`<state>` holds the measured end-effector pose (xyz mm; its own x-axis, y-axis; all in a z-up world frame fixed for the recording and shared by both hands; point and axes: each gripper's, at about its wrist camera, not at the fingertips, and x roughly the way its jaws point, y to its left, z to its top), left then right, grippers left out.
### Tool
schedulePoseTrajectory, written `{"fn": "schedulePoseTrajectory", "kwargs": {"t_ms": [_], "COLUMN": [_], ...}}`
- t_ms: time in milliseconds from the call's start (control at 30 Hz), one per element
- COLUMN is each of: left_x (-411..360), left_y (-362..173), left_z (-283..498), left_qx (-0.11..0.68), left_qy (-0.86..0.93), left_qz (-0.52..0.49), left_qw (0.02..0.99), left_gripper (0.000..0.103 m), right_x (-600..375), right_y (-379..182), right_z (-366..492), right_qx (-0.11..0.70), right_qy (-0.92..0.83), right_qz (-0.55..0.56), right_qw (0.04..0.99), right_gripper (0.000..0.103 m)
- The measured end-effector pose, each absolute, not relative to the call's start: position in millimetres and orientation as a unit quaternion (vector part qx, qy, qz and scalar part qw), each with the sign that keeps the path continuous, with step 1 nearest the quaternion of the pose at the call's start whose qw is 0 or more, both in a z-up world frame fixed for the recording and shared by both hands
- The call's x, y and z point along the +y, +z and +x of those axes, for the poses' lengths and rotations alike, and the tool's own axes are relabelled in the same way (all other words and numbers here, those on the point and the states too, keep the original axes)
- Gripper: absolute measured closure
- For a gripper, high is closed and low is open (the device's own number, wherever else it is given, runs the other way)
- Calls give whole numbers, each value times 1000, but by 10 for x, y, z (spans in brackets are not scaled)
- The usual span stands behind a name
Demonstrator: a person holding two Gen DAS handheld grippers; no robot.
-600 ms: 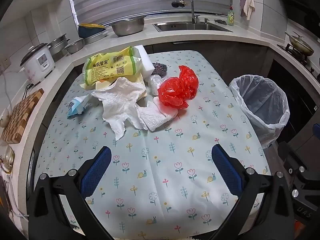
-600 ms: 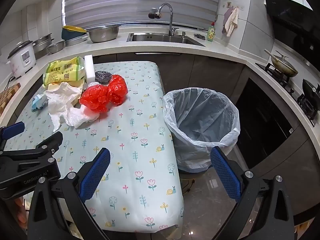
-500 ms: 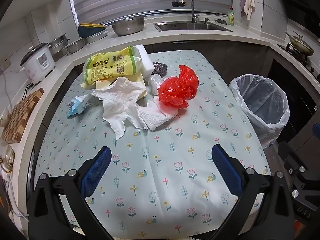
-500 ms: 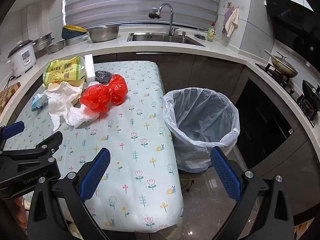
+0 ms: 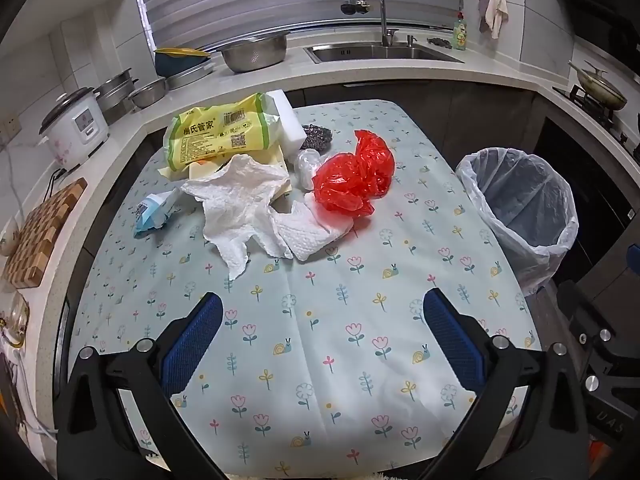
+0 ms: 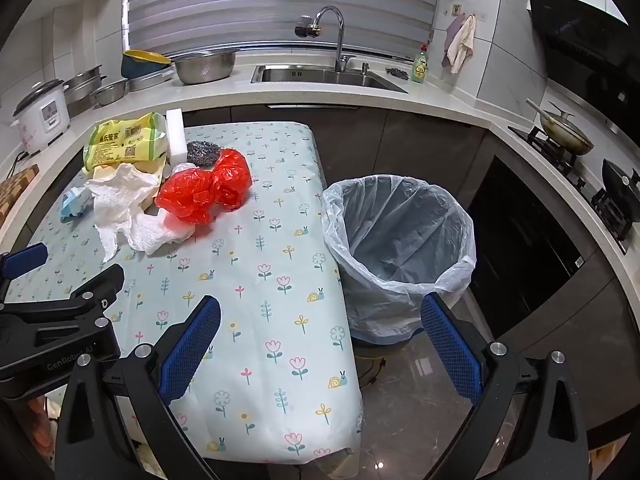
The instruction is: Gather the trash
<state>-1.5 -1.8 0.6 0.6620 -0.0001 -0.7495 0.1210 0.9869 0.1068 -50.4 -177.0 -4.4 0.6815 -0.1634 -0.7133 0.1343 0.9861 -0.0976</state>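
Observation:
A pile of trash lies at the far end of the flowered table (image 5: 320, 340): a red plastic bag (image 5: 352, 178), crumpled white paper towels (image 5: 248, 204), a yellow-green package (image 5: 218, 134), a small blue wrapper (image 5: 154, 212), a white block (image 5: 286, 120) and a steel scourer (image 5: 316, 136). The pile also shows in the right wrist view, with the red bag (image 6: 204, 192) nearest. A bin lined with a clear bag (image 6: 396, 248) stands on the floor right of the table. My left gripper (image 5: 320, 336) is open above the near table. My right gripper (image 6: 320, 340) is open over the table's right edge, near the bin.
A counter runs behind with a sink (image 5: 380, 52), steel bowls (image 5: 254, 52), a rice cooker (image 5: 76, 128) and a wooden board (image 5: 40, 236). A stove with a pan (image 6: 566, 132) is at the right. The left gripper's body (image 6: 60, 320) shows at the left of the right wrist view.

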Motion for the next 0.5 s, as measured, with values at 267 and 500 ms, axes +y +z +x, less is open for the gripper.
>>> {"fn": "schedulePoseTrajectory", "kwargs": {"t_ms": [267, 500], "left_x": [-13, -9], "left_y": [4, 4], "left_z": [-19, -26], "left_qx": [411, 412], "left_qy": [-32, -33], "left_qz": [71, 72], "left_qw": [908, 908], "left_gripper": [7, 7], "right_x": [-1775, -1741], "right_y": [-54, -70], "right_z": [-502, -493], "right_qx": [392, 392], "right_qy": [-80, -81], "right_qz": [-17, -19], "right_qw": [916, 916], "right_gripper": [7, 7]}}
